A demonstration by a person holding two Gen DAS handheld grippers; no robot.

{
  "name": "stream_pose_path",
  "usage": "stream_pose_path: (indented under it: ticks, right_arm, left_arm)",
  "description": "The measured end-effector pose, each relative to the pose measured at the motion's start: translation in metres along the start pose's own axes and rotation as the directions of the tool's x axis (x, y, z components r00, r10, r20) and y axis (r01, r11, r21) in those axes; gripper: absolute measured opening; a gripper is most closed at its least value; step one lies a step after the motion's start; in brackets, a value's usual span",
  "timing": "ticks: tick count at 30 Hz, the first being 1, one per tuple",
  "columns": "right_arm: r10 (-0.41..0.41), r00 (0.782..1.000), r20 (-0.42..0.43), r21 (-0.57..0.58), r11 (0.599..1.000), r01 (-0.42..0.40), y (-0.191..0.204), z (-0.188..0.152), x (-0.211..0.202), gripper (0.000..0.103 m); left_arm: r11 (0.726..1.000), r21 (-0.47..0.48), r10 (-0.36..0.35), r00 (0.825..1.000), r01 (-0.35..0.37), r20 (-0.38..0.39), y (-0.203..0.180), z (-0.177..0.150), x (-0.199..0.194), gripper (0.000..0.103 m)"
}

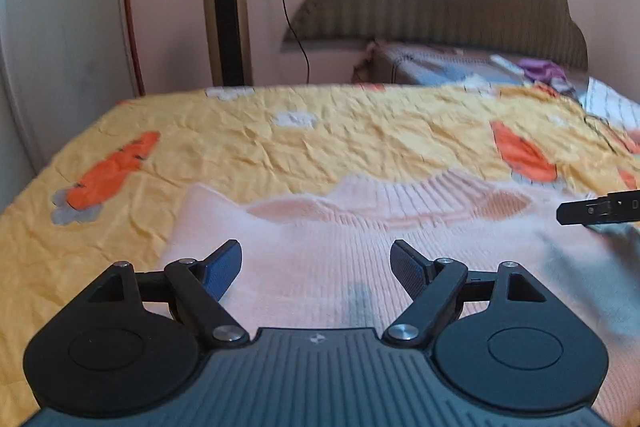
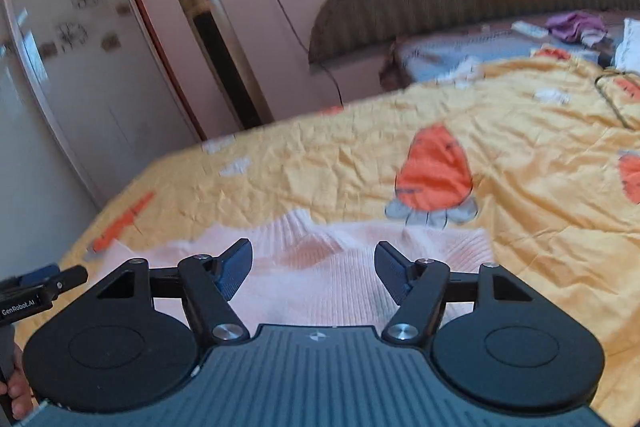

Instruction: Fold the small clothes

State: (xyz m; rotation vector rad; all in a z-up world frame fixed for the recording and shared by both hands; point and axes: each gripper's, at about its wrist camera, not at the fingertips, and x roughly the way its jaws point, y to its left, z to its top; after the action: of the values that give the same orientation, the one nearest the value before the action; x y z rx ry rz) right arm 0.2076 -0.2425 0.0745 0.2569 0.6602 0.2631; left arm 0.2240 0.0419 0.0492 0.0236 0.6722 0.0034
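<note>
1. The pink knit sweater point(image 1: 320, 267) lies spread flat on the bed point(image 1: 280, 147), neckline away from both tools.
2. Left tool point(image 1: 316, 267) and right tool point(image 2: 314, 273) hang released above it, grasping nothing.
3. It looks soft, light and stretchy; pinching hem corners or shoulders should work best.

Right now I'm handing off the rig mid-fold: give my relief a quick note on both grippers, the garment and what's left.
Left gripper: jaws open, empty, over the pink knit sweater.
Right gripper: jaws open, empty, over the same sweater, near its ribbed edge.
Sweater lies on the yellow carrot-print bedspread, neither gripper holding it.
Done: how far the fold has got isn't clear.
Left: regrasp, finish folding.
</note>
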Motion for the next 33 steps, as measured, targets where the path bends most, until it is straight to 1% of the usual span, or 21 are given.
stream_pose_path:
  ticks: [1, 2, 3, 4, 6, 7, 10, 13, 17, 18, 20, 21, 22, 24, 26, 28, 31, 33]
  right_arm:
    - [-0.034, 0.997, -0.072, -0.009, 0.999, 0.033, 0.001, -0.001, 0.019, 0.066]
    - [-0.064, 0.992, -0.107, -0.031, 0.998, 0.061, -0.001, -0.003, 0.032, 0.061]
    - [-0.083, 0.989, -0.119, -0.056, 0.995, 0.077, -0.001, -0.009, 0.040, 0.058]
    - [-0.083, 0.991, -0.109, -0.063, 0.995, 0.076, -0.002, -0.013, 0.041, 0.058]
    - [-0.061, 0.993, -0.103, -0.025, 0.998, 0.059, -0.008, -0.015, 0.038, 0.057]
    - [-0.053, 0.994, -0.099, -0.026, 0.998, 0.051, -0.008, -0.018, 0.036, 0.057]
    - [-0.052, 0.997, -0.058, -0.088, 0.995, 0.047, -0.006, -0.032, 0.035, 0.057]
    - [-0.070, 0.997, -0.044, -0.106, 0.992, 0.065, -0.004, -0.031, 0.039, 0.058]
    - [-0.060, 0.998, -0.029, -0.093, 0.994, 0.057, -0.007, -0.031, 0.038, 0.058]
    - [-0.058, 0.998, -0.026, -0.092, 0.994, 0.055, -0.007, -0.031, 0.038, 0.058]
    - [-0.058, 0.998, -0.021, -0.092, 0.994, 0.056, -0.007, -0.032, 0.038, 0.058]
    - [-0.058, 0.998, -0.019, -0.093, 0.994, 0.056, -0.007, -0.032, 0.038, 0.059]
    - [-0.055, 0.998, -0.017, -0.096, 0.994, 0.053, -0.006, -0.033, 0.038, 0.060]
    - [-0.055, 0.998, -0.015, -0.106, 0.993, 0.053, -0.005, -0.034, 0.038, 0.062]
    - [-0.058, 0.998, -0.013, -0.111, 0.992, 0.056, -0.004, -0.034, 0.038, 0.063]
    - [-0.058, 0.998, -0.011, -0.111, 0.992, 0.056, -0.003, -0.035, 0.038, 0.063]
    - [-0.049, 0.999, -0.005, -0.100, 0.994, 0.048, -0.006, -0.036, 0.038, 0.063]
    - [-0.038, 0.999, -0.001, -0.080, 0.996, 0.038, -0.008, -0.036, 0.038, 0.063]
  left_arm:
    - [1.000, 0.014, 0.006, 0.997, -0.005, -0.073, -0.004, -0.006, 0.015, 0.082]
    - [1.000, 0.006, 0.007, 0.994, -0.006, -0.109, -0.001, -0.012, 0.025, 0.082]
    - [1.000, -0.002, -0.006, 0.997, 0.006, -0.077, 0.002, -0.017, 0.026, 0.085]
    - [1.000, 0.002, -0.012, 0.998, 0.012, -0.067, 0.004, -0.020, 0.026, 0.086]
    - [1.000, 0.006, -0.016, 0.999, 0.017, -0.048, 0.004, -0.025, 0.027, 0.087]
    - [1.000, 0.011, -0.015, 0.999, 0.015, -0.036, 0.004, -0.028, 0.029, 0.089]
    - [1.000, 0.014, -0.009, 0.999, 0.010, -0.032, 0.003, -0.027, 0.032, 0.091]
    - [1.000, 0.012, -0.008, 1.000, 0.009, -0.030, 0.003, -0.024, 0.029, 0.091]
    - [1.000, -0.001, 0.020, 1.000, -0.020, 0.003, 0.003, -0.025, -0.003, 0.092]
    - [1.000, -0.009, 0.019, 1.000, -0.018, 0.018, 0.005, -0.026, -0.014, 0.092]
    - [1.000, -0.024, -0.016, 0.999, 0.017, 0.041, 0.010, -0.030, -0.031, 0.092]
    - [0.999, -0.024, -0.028, 0.999, 0.029, 0.036, 0.011, -0.032, -0.034, 0.092]
    - [0.999, -0.022, -0.028, 1.000, 0.029, 0.014, 0.013, -0.035, -0.032, 0.092]
    - [1.000, -0.026, -0.011, 0.999, 0.010, -0.041, 0.018, -0.045, -0.018, 0.093]
    - [0.998, -0.051, -0.034, 0.999, 0.034, -0.010, 0.025, -0.054, -0.012, 0.097]
    - [0.999, -0.045, -0.026, 1.000, 0.026, -0.001, 0.023, -0.057, -0.008, 0.100]
    - [0.999, -0.036, 0.001, 1.000, -0.001, 0.016, 0.017, -0.058, -0.003, 0.102]
    - [0.999, -0.046, -0.006, 1.000, 0.007, 0.009, 0.019, -0.056, -0.004, 0.102]
